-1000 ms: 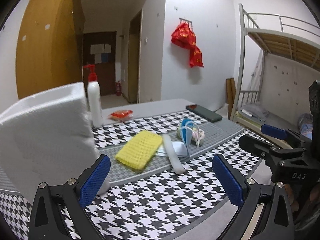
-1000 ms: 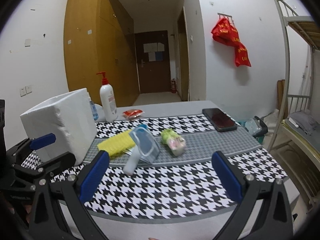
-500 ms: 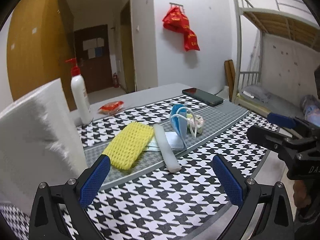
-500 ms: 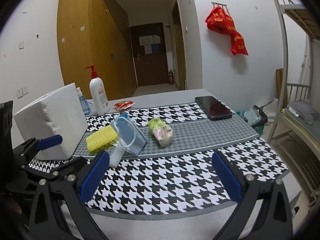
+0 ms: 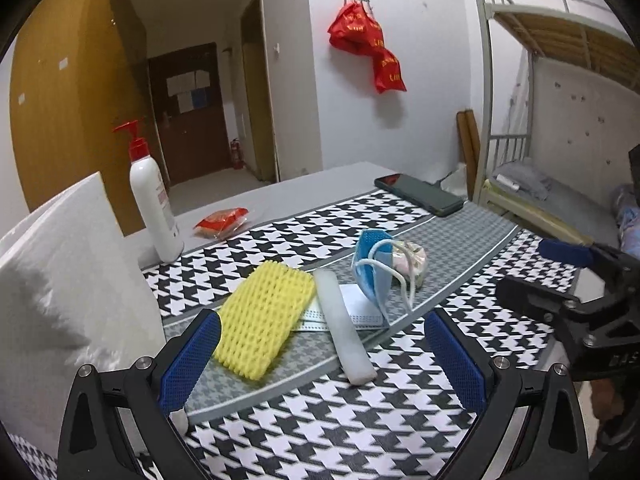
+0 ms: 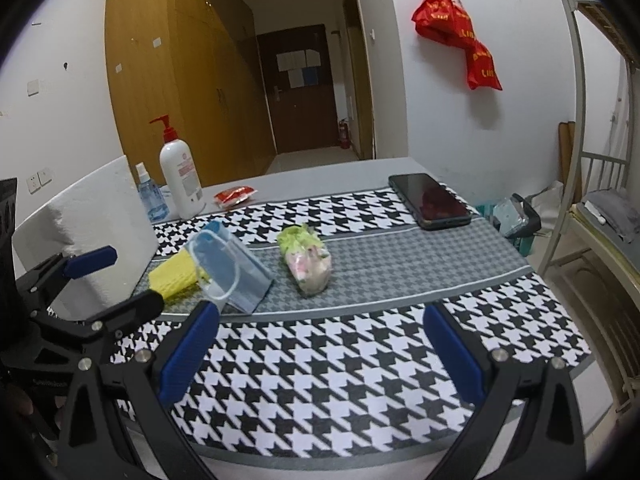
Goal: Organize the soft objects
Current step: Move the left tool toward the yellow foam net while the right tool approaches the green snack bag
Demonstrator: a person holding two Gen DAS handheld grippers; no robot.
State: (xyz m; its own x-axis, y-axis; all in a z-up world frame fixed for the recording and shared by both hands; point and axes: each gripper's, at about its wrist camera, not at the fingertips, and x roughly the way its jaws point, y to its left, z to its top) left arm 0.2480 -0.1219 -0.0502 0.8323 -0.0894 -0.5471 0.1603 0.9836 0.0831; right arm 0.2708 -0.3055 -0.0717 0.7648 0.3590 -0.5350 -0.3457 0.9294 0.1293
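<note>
On the houndstooth cloth lie a yellow foam net (image 5: 262, 316) (image 6: 175, 278), a white foam stick (image 5: 342, 330), a blue face mask (image 5: 374, 272) (image 6: 230, 270) propped upright over a flat mask, and a soft green-pink packet (image 6: 307, 260) (image 5: 414, 258). A white foam box (image 5: 60, 300) (image 6: 86, 236) stands at the left. My left gripper (image 5: 320, 360) is open just in front of the yellow net and stick, touching nothing. My right gripper (image 6: 318, 356) is open above the near part of the cloth, short of the packet.
A white pump bottle (image 5: 152, 204) (image 6: 180, 178), a small blue spray bottle (image 6: 149, 200), a red snack pack (image 5: 222, 220) (image 6: 235, 195) and a dark phone (image 6: 430, 202) (image 5: 420, 196) sit toward the back. A bunk bed frame (image 5: 560, 120) stands to the right. The table's right edge (image 6: 576, 344) drops off.
The left gripper has swung right and come closer to the yellow net, so the foam box fills less of its view. The right gripper has moved forward toward the cloth. Both stay open.
</note>
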